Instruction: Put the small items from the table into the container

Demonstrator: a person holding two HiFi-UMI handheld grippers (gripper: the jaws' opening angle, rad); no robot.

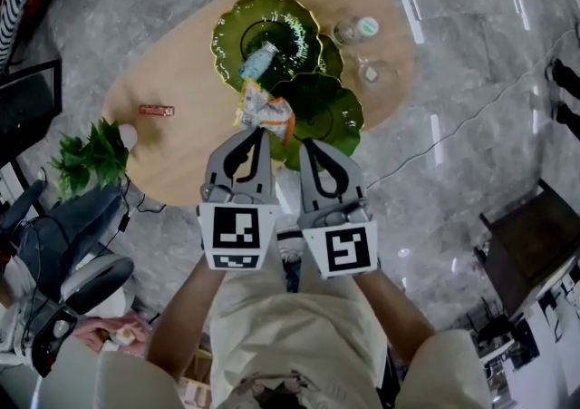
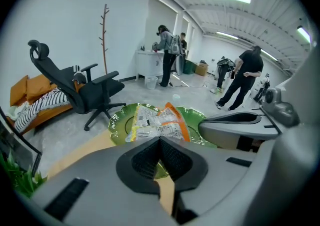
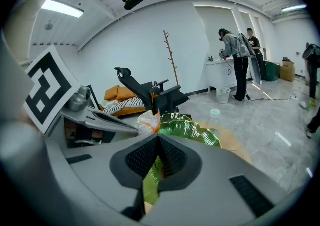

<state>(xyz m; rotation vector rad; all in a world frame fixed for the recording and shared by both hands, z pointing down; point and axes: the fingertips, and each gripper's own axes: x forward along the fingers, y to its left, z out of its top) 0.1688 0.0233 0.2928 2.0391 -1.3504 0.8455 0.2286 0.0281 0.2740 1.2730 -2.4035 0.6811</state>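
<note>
**Crinkly snack pack pinched at its edge over the green dish**

L to R: a small red wrapped bar (image 1: 156,111) lies alone on the oval light-wood table (image 1: 181,158), well apart from the rest and not yet collected.

The left gripper (image 1: 260,131) has its jaws fully closed on the bottom edge of a white-and-orange foil snack packet (image 1: 264,110). The packet sticks out past the tips, over the rim of the green glossy leaf-shaped dish (image 1: 349,121).

The packet looks light, soft and slippery, w/ air inside; a pinch on the flat sealed edge, as here, is prob. safest, since the puffy middle could slide or crush.

A blue-white packet (image 1: 257,61) already lies in the dish's far lobe.

The right gripper (image 1: 305,141) is closed too, w/ nothing seen between its pads; it hangs beside the left one, above the dish's near lobe.
</note>
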